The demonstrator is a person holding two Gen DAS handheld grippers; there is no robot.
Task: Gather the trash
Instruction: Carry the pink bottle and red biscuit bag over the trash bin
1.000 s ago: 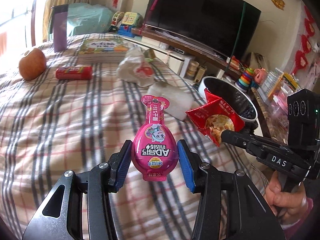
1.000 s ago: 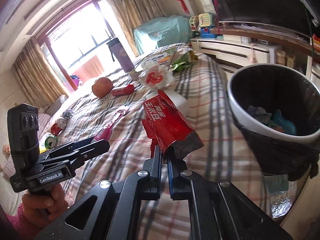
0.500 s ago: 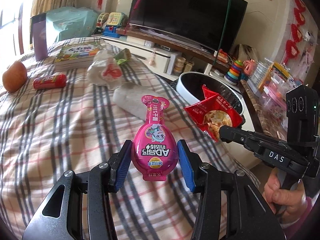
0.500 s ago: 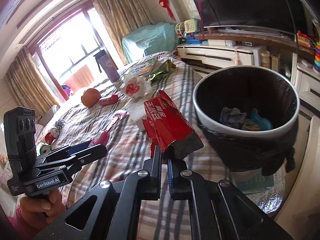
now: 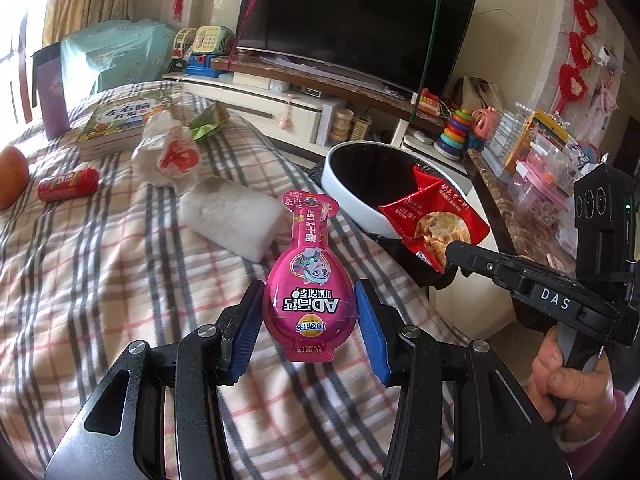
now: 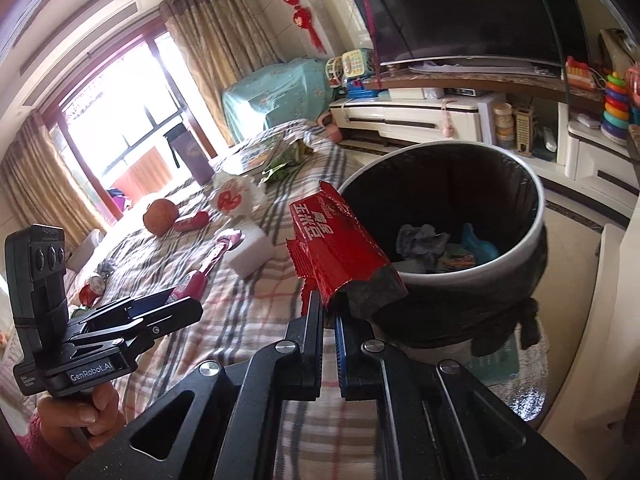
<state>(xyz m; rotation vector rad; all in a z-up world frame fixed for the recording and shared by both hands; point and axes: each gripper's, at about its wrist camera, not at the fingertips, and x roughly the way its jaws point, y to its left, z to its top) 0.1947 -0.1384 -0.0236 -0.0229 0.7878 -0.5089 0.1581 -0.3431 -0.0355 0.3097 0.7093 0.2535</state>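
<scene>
My left gripper [image 5: 309,322] is shut on a pink egg-shaped snack pack [image 5: 309,280] and holds it above the plaid bed [image 5: 100,280]. My right gripper [image 6: 329,320] is shut on a red snack bag [image 6: 336,248] and holds it beside the rim of the black-lined trash bin [image 6: 516,236]. The bin holds some trash. In the left wrist view the red bag [image 5: 434,220] hangs over the near rim of the bin [image 5: 352,204]. The left gripper and pink pack [image 6: 200,276] also show in the right wrist view.
On the bed lie a white tissue pack [image 5: 230,216], a white plastic bag [image 5: 170,156], a green wrapper [image 5: 208,122], a red tube [image 5: 68,184], an orange fruit [image 5: 12,172] and books [image 5: 120,120]. A TV stand [image 5: 320,92] stands beyond.
Both grippers have moved toward the bin with their loads. The bin is nearer, and the red bag now hangs at its rim.
</scene>
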